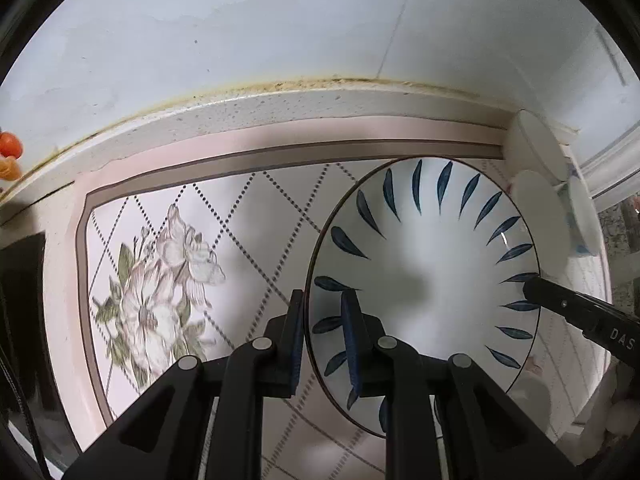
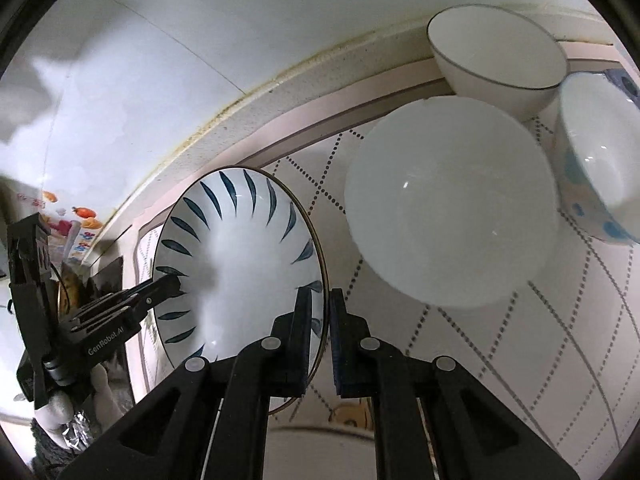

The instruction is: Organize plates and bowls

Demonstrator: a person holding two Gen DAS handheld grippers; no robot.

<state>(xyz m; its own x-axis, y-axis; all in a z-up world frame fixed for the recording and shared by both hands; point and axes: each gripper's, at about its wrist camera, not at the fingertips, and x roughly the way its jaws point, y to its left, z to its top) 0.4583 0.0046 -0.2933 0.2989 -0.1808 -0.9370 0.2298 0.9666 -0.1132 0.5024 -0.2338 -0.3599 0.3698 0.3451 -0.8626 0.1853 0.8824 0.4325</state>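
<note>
A white plate with blue leaf marks point(image 1: 432, 272) hangs above the floral mat, held at two opposite rims. My left gripper point(image 1: 324, 300) is shut on its left rim, one finger under and one inside the plate. My right gripper point(image 2: 320, 300) is shut on the plate's point(image 2: 240, 264) right rim. Each wrist view shows the other tool across the plate: the right gripper point(image 1: 532, 286) and the left gripper point(image 2: 172, 282). A plain white bowl point(image 2: 452, 208), a dark-rimmed white bowl point(image 2: 500, 52) and a blue-patterned bowl point(image 2: 600, 172) stand to the right of the plate.
The floral mat point(image 1: 160, 280) covers the counter up to a speckled back ledge point(image 1: 280, 100) and the white wall. A dark object point(image 1: 20, 320) sits at the left edge. Bowls crowd the right corner point(image 1: 540, 216). A pale rim point(image 2: 320, 436) shows below the right gripper.
</note>
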